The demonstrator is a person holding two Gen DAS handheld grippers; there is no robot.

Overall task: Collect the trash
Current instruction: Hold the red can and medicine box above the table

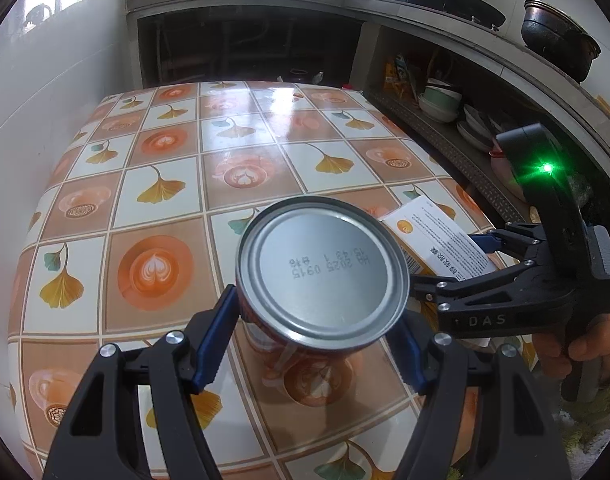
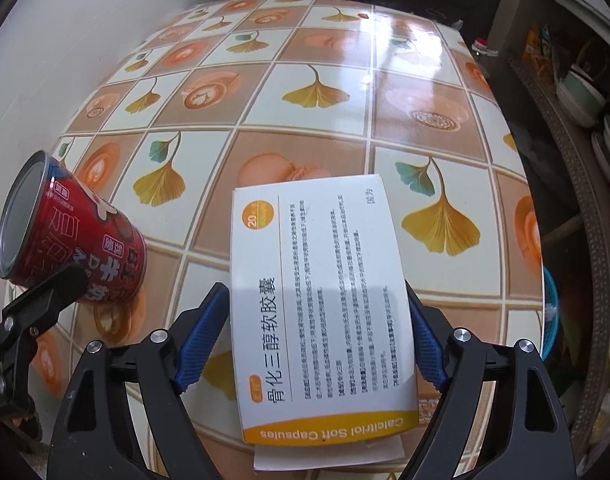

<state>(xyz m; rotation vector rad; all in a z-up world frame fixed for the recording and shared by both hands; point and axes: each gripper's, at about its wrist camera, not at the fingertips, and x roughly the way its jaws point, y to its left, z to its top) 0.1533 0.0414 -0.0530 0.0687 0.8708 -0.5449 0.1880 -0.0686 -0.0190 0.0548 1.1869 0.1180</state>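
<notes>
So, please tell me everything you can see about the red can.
The can is a short metal tin with a red printed label and white characters on its side. The end facing the left camera is plain silver, sealed, with a stamped date code. It is tilted, lifted above the table, clamped by its sides between the blue pads of the left gripper. Nothing else touches it. The box lies apart, to its right.

Below me spreads the glossy tabletop point(image 1: 241, 148), patterned with ginkgo leaves and coffee cups. Stacked bowls point(image 1: 441, 100) fill the shelf beside it; a dark pot point(image 1: 557, 38) sits above.
</notes>
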